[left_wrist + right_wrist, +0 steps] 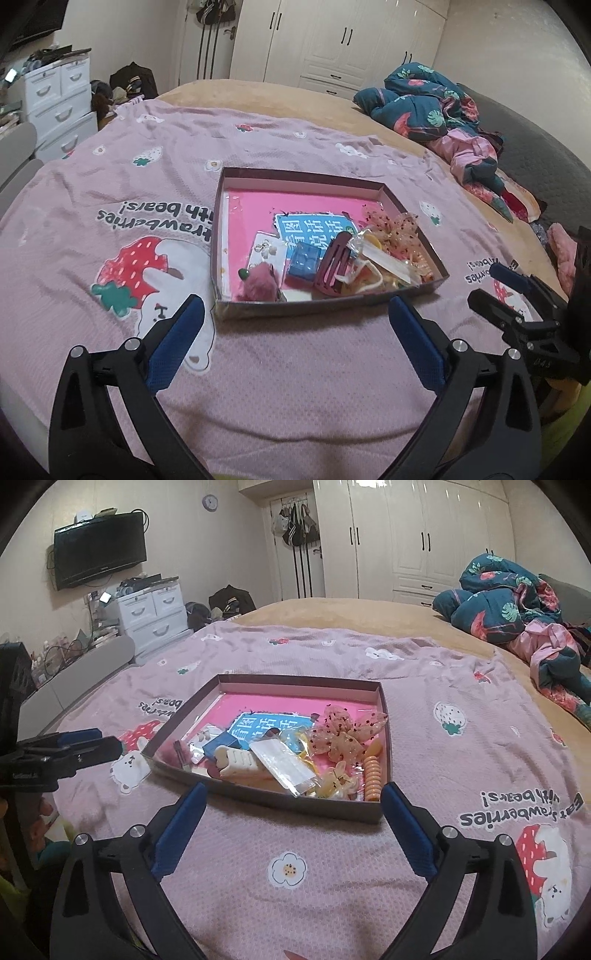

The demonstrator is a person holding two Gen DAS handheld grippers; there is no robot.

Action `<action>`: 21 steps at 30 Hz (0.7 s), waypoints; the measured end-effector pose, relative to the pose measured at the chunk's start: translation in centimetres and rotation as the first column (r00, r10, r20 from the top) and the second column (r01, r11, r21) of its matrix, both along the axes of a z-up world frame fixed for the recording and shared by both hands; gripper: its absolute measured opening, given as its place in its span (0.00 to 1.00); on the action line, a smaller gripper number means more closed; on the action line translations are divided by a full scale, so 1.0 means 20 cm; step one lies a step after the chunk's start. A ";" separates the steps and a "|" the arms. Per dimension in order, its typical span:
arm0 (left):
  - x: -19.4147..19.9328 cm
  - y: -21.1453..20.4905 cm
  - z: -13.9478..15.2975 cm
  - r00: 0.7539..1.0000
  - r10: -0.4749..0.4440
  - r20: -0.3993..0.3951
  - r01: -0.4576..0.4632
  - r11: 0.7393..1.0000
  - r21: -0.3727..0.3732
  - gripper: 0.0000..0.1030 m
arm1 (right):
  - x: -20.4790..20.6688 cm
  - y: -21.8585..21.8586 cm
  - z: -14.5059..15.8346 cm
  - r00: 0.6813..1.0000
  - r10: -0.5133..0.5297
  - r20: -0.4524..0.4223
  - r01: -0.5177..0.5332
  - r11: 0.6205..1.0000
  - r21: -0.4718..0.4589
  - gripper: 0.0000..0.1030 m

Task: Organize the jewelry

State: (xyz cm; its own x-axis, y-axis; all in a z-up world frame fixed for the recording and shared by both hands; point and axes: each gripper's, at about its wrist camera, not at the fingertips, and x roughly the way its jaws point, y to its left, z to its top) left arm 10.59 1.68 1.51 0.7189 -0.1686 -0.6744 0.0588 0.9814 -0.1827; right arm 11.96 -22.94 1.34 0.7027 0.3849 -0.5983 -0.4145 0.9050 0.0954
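Blanket (295,904) before box (266,797) w/ clutter (near half) bare.

The pink blanket (332,867) carries the printed line "Eat strawberries with bears!", seen upside down near a strawberry-and-bear picture; in the left wrist view only "...trawberries with bears!" shows. A blue card (314,229) in the shallow box (325,308) bears large white Chinese characters, upside down and partly covered, so they cannot be read with certainty. Small marks on the gripper bodies and the television (99,548) are too blurred to read.
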 end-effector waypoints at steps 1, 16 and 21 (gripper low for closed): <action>-0.01 0.00 0.00 1.000 0.002 0.001 -0.002 1.000 0.002 0.91 | -0.01 0.00 0.01 1.000 -0.002 0.002 0.002 1.000 0.002 0.92; -0.15 0.02 -0.02 0.999 0.033 0.014 -0.033 0.999 0.010 0.91 | -0.12 -0.02 0.01 1.000 -0.006 0.009 0.006 1.000 0.006 0.93; -0.18 0.02 -0.03 0.999 0.033 0.016 -0.034 0.999 0.016 0.91 | -0.14 -0.03 0.00 1.000 -0.013 0.012 0.013 1.000 0.013 0.93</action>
